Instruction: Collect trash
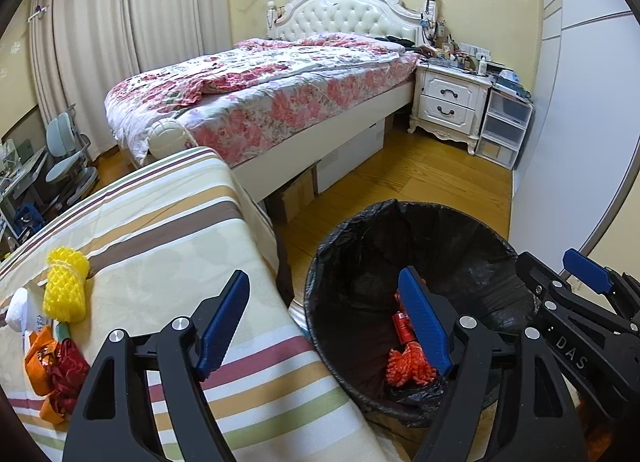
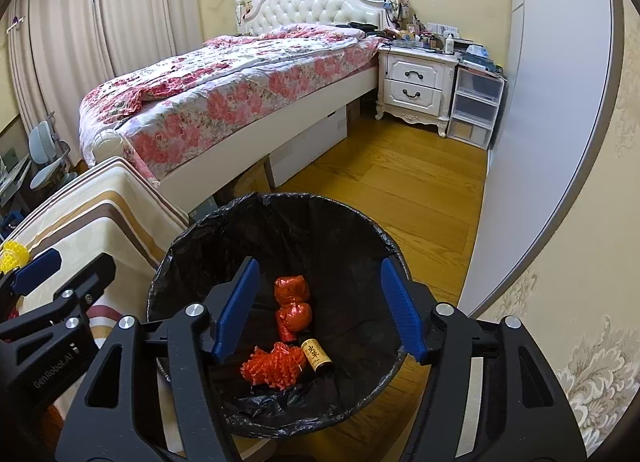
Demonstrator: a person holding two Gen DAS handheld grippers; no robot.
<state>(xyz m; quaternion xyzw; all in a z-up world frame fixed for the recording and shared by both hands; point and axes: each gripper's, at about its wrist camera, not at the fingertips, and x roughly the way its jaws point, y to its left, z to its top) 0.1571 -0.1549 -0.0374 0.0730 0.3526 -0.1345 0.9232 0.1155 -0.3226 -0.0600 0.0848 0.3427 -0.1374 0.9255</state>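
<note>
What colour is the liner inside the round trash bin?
Black plastic liner, clearest in the right wrist view.

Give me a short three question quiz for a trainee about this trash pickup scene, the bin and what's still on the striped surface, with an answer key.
1. True or false: the right gripper is shut on a piece of trash.
2. What lines the trash bin? A white bag, B black bag, C nothing.
3. Which bright item on the striped cloth lies farthest from the camera?

Key: 1 false, its jaws are open and empty. 2 B. 3 the yellow foam net.
</note>
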